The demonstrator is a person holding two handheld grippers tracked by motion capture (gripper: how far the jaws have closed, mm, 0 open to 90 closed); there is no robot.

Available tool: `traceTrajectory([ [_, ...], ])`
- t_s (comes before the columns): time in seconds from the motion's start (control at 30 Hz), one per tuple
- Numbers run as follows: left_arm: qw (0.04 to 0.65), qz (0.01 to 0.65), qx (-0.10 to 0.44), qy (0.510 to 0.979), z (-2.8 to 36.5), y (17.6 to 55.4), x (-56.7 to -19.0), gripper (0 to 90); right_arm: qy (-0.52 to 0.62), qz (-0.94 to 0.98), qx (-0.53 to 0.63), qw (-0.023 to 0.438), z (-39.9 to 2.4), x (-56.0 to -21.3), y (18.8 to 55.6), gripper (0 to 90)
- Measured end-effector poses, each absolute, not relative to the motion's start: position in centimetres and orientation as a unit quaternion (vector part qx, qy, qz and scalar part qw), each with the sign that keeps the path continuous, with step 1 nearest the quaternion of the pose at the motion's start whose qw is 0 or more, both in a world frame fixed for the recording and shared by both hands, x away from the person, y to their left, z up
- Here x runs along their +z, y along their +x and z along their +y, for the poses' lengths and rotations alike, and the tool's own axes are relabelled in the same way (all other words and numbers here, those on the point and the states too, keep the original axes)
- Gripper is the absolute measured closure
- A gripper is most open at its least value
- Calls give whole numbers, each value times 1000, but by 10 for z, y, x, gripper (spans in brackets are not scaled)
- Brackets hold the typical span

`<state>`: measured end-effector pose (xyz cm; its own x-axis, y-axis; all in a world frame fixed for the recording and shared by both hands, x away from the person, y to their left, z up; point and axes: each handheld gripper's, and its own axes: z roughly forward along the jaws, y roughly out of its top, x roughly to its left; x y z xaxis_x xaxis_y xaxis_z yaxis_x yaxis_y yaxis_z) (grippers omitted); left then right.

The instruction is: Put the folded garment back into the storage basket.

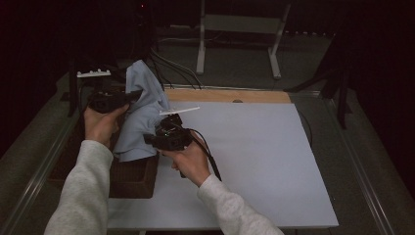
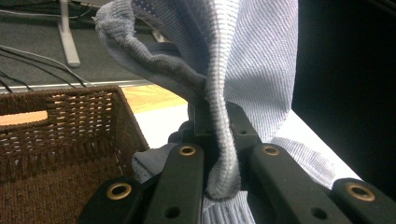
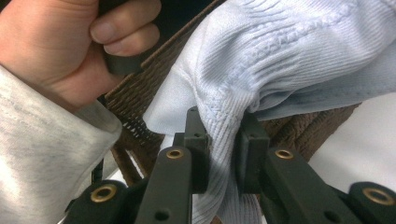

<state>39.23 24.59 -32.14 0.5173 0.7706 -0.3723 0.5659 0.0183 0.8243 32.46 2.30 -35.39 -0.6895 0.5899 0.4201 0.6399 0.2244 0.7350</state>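
Above the brown wicker basket (image 1: 132, 178) at the near left of the table, one pale blue knitted garment (image 1: 142, 115) hangs, held up between two grippers. Left gripper (image 1: 128, 95): jaws pressed together on a bunched fold near the garment's far upper edge. Right gripper (image 1: 152, 139): jaws pinching a ribbed hem lower down, just over the basket rim.

Risks, as judged:
- Each grip holds only a thin fold; knit could slide out if the hands pull apart.
- Loose lower cloth drapes against the basket wall and may snag on the weave or drag the basket.
- Trailing cable at the right gripper could catch the fabric.

Count: garment 1; basket 1; grippers 2; white table board (image 1: 254, 161) 1; metal stand (image 1: 240, 36) beyond the far edge 1.
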Motion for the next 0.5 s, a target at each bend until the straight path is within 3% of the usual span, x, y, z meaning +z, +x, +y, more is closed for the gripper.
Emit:
traceTrajectory([
  [0.5,532,487,98,686,264,388,-323,867,-398,-780,-482,32,36,-363,325,786],
])
